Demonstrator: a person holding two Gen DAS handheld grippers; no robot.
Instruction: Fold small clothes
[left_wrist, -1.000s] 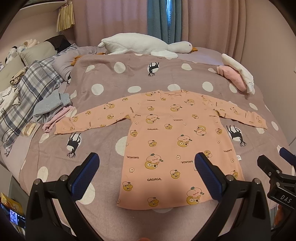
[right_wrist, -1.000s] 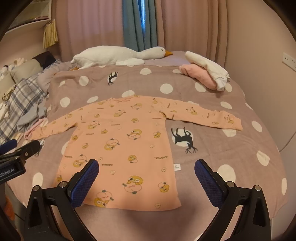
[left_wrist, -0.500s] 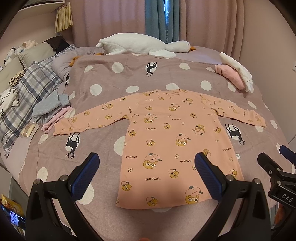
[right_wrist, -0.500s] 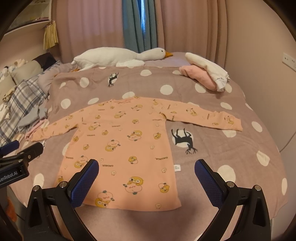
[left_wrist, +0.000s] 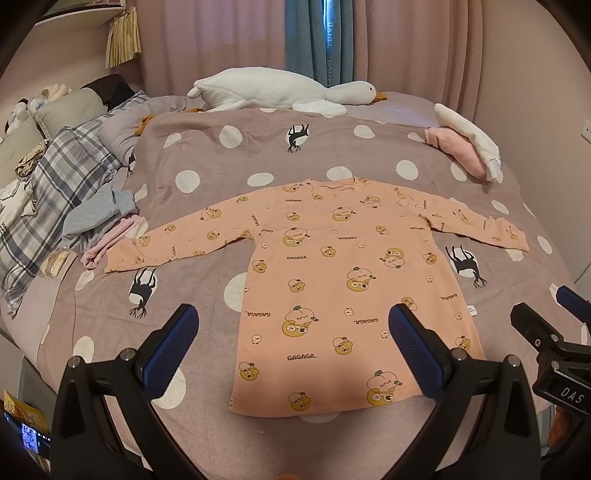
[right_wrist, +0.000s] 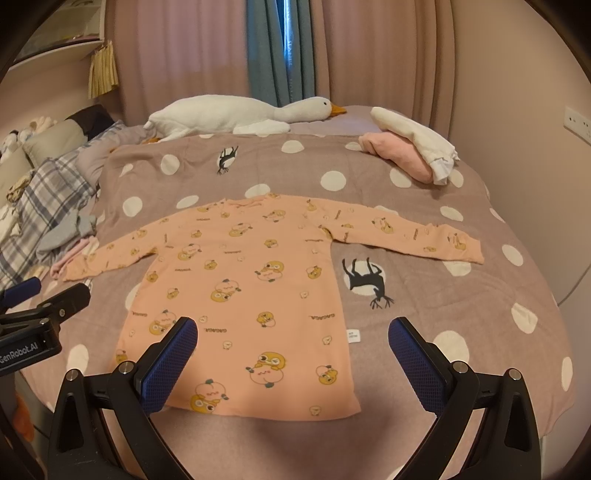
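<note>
A small peach long-sleeved shirt (left_wrist: 332, 266) (right_wrist: 243, 280) with cartoon prints lies flat on the dotted mauve bedspread (left_wrist: 207, 155), both sleeves spread out sideways and the hem nearest me. My left gripper (left_wrist: 291, 332) hovers open above the hem's left part, nothing between its blue pads. My right gripper (right_wrist: 291, 343) is open too, held over the hem's right corner. Each gripper shows at the edge of the other's view.
A white plush goose (left_wrist: 280, 92) lies along the far side of the bed. Folded pink and white clothes (left_wrist: 465, 147) sit at the far right. A grey and pink pile (left_wrist: 99, 221) lies by the left sleeve, beside a plaid blanket (left_wrist: 48, 192).
Both grippers have drifted slightly, so the shirt sits a touch lower and nearer in each view. Both stay open. The shirt has not moved.
</note>
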